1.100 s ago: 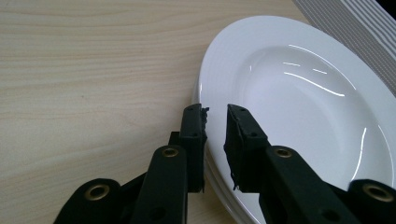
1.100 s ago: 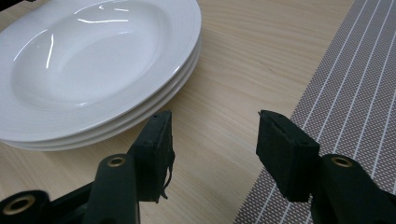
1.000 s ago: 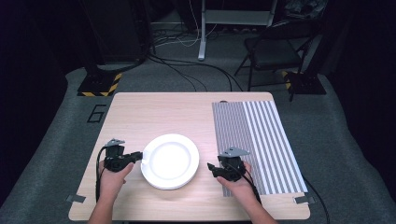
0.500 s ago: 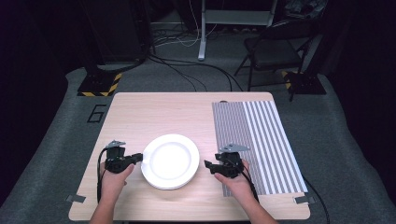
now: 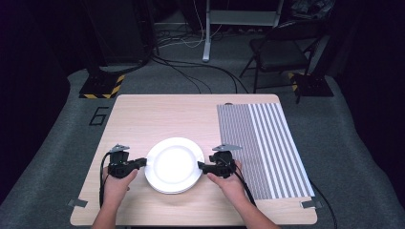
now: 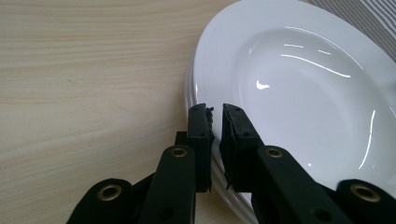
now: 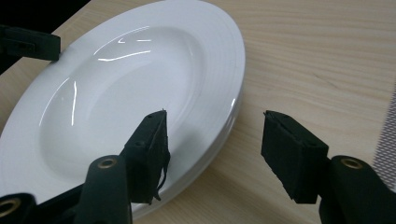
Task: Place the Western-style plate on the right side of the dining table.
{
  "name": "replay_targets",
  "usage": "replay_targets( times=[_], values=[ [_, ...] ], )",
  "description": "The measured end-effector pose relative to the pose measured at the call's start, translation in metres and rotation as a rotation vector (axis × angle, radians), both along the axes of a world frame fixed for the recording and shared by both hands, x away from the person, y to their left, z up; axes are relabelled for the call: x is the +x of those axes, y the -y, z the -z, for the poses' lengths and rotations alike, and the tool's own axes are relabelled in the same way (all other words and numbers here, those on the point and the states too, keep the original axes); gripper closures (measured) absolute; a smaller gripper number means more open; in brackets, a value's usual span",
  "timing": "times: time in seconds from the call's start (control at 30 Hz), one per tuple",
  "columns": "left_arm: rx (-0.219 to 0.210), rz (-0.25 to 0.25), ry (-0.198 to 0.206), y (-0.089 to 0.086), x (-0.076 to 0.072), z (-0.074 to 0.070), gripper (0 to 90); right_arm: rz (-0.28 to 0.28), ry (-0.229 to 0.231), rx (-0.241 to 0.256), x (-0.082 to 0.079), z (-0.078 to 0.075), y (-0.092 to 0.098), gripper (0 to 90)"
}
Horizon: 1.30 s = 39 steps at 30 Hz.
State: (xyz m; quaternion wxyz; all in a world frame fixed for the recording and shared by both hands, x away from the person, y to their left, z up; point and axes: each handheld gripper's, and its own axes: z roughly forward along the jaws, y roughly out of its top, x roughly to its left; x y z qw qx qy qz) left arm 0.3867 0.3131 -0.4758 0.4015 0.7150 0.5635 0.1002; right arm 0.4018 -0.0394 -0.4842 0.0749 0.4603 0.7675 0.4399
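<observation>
While our left gripper (image 6: 214,112) pinches the plate (image 5: 174,164) rim nearly shut, our wide-open right gripper (image 7: 212,126) should close squarely opposite.

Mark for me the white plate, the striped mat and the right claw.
white plate (image 5: 174,164): high view, on the middle of its shallow well.
striped mat (image 5: 267,143): high view, on its bare striped middle.
right claw (image 7: 212,144): right gripper view, midway between its two black fingertips, over the plate's rim.
</observation>
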Motion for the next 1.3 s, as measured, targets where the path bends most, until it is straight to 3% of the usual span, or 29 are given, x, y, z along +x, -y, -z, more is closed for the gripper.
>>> replay_targets(
  times=[0.27, 0.83, 0.93, 1.07, 1.3],
  values=[
    [-0.009, -0.001, 0.002, -0.001, 0.0, 0.001, 82.2, 0.013, -0.028, 0.007, 0.001, 0.004, -0.012, 41.2],
    [-0.018, -0.003, -0.003, -0.002, -0.001, 0.001, 81.9, 0.059, -0.004, -0.004, -0.001, 0.006, -0.023, 46.4],
    [-0.022, -0.002, 0.002, -0.001, 0.0, 0.002, 81.8, 0.07, -0.006, 0.003, -0.001, 0.005, -0.023, 46.3],
    [-0.03, 0.008, -0.007, 0.0, 0.0, 0.003, 81.7, 0.088, -0.04, 0.053, -0.001, 0.003, -0.02, 46.3],
    [-0.032, 0.025, -0.01, 0.004, 0.001, 0.005, 82.1, 0.093, -0.042, 0.082, -0.002, -0.004, -0.013, 46.4]
  ],
)
